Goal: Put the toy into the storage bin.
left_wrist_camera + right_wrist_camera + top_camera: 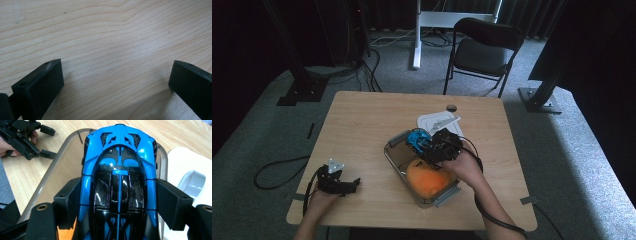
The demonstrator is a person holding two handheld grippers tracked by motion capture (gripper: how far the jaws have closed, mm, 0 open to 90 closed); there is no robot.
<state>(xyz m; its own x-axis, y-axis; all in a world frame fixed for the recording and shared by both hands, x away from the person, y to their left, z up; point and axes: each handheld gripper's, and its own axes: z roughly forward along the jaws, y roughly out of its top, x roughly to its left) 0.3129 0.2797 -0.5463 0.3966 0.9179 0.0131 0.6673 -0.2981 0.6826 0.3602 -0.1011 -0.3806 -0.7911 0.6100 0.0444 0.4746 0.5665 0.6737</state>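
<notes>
I hold the right gripper [426, 146] over the far end of the clear container [398, 165], at about twelve o'clock from the orange object [428, 181] lying in it. In the right gripper view its fingers [68, 202] clamp the blue and black toy car [119, 182] across its flanks, one pad on each side of the dark cabin. The car's long axis runs straight out along the fingers, and the end away from the gripper points to twelve o'clock in that view, toward the container's rounded rim [50, 170]. Whether that far end is nose or tail I cannot tell.

The white lid [436, 121] lies on the table [362, 130] just beyond the container, at about one o'clock from the car.

The left gripper [343, 184] rests near the table's near edge, at about eight o'clock from the container and well apart from it. Its fingers [41, 87] stand wide open over bare wood, with nothing between them.

Judgement: the right hand is the nearer by far and carries the job. The coming move turns on lowering the car lengthwise into the free space beside the orange object.
</notes>
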